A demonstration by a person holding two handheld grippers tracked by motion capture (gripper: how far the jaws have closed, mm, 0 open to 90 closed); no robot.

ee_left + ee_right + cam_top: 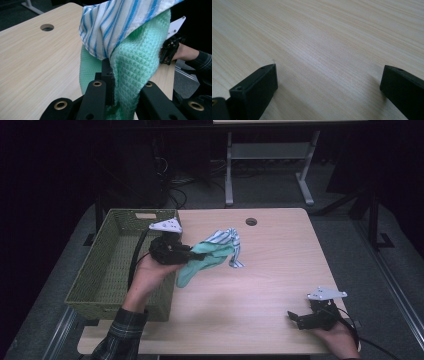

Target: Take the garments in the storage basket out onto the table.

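Observation:
My left gripper (pixel 192 251) hovers just right of the basket, shut on a mint-green waffle cloth (pixel 200 265). In the left gripper view the green cloth (pixel 140 57) is pinched between the black jaws of this gripper (pixel 125 80). A white cloth with blue stripes (pixel 117 22) drapes over the top of it. From the high view the striped cloth (pixel 226 240) hangs off the green one toward the table's middle. Whether the jaws also catch it I cannot tell. My right gripper (pixel 295 317) rests near the front right corner, open (pixel 329 75) over bare wood.
A green woven basket (pixel 120 309) stands along the left edge of the light wooden table (pixel 280 270). A round cable hole (pixel 251 222) sits near the far edge. Beyond the table are desk legs and cables on a dark floor.

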